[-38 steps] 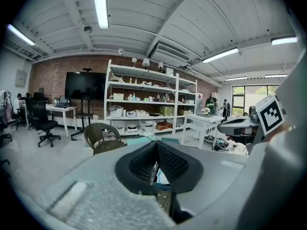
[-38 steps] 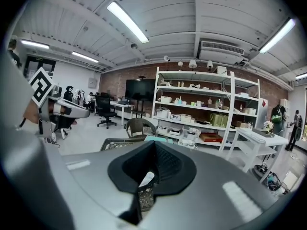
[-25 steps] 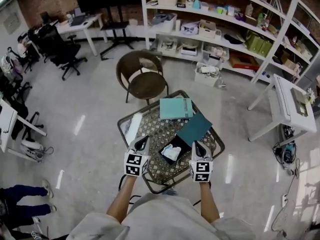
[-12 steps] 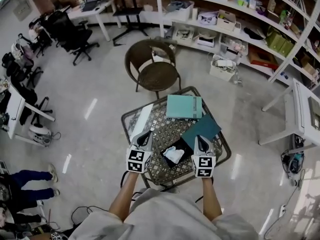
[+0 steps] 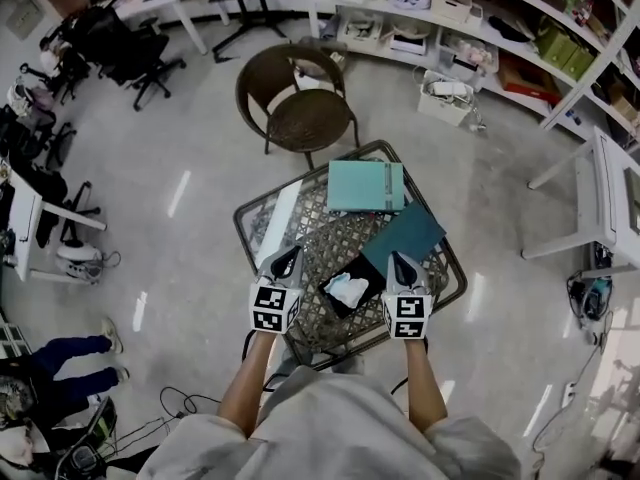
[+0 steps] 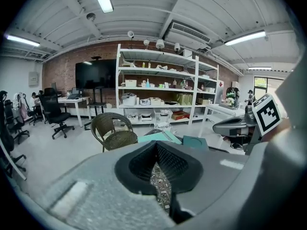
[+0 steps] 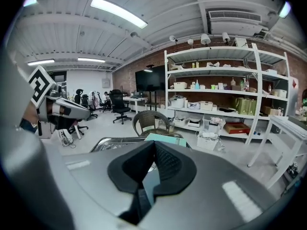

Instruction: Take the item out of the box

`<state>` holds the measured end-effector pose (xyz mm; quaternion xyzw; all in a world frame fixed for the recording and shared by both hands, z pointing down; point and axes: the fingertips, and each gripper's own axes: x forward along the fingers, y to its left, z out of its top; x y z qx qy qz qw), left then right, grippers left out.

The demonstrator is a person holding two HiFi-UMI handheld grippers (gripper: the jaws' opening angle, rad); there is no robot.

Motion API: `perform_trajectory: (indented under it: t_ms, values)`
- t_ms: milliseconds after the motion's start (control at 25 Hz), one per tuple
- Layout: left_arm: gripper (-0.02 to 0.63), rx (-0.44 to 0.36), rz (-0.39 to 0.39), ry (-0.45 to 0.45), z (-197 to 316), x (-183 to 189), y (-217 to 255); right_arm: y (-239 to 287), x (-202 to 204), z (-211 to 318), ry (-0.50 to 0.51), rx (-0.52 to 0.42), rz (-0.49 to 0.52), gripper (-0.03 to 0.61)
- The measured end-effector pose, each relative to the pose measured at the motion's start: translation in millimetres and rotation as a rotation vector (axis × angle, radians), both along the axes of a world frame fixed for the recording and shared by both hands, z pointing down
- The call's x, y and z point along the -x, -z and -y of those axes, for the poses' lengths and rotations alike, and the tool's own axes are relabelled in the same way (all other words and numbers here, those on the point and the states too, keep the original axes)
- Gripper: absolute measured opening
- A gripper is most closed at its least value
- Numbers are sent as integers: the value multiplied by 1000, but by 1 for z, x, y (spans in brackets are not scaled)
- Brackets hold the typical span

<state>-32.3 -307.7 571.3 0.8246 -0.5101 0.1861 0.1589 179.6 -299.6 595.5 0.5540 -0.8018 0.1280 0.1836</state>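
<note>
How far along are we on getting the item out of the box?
Done: the box is open, its lid beside it. In hand: nothing; left gripper and right gripper flank it, shut, empty. Left: the white item sits inside, not yet grasped.

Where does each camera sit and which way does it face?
Head view: on the person's head, looking steeply down at the patterned metal-framed table and open black box; forearms, left gripper, right gripper show.
Left gripper view: on the left gripper, facing the brown wicker chair; own shut jaws show.
Right gripper view: on the right gripper, facing likewise; own shut jaws show.
Shared: both gripper views see chair and white shelves.
</note>
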Motion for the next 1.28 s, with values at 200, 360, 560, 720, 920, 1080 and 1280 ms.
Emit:
perform_trajectory:
  t_ms: [200, 360, 560, 720, 920, 1080, 1280]
  values:
    - [3, 17, -6, -58, 11, -3, -9, -9, 2, -5, -47, 28, -1, 0]
    - [3, 25, -20, -108, 20, -6, -19, -18, 2, -8, -90, 45, -21, 0]
    - [3, 53, -37, -163, 29, -7, -37, -33, 4, -17, -131, 86, -50, 0]
    - [3, 73, -45, -203, 24, -13, -51, -49, 5, -29, -150, 119, -68, 0]
    - [3, 104, -45, -219, 17, -5, -70, -69, 15, -40, -160, 159, -68, 0]
    - [3, 133, -44, -223, 8, -2, -84, -84, 23, -51, -148, 194, -61, 0]
    - [3, 163, -44, -220, -1, 3, -97, -104, 31, -63, -132, 233, -60, 0]
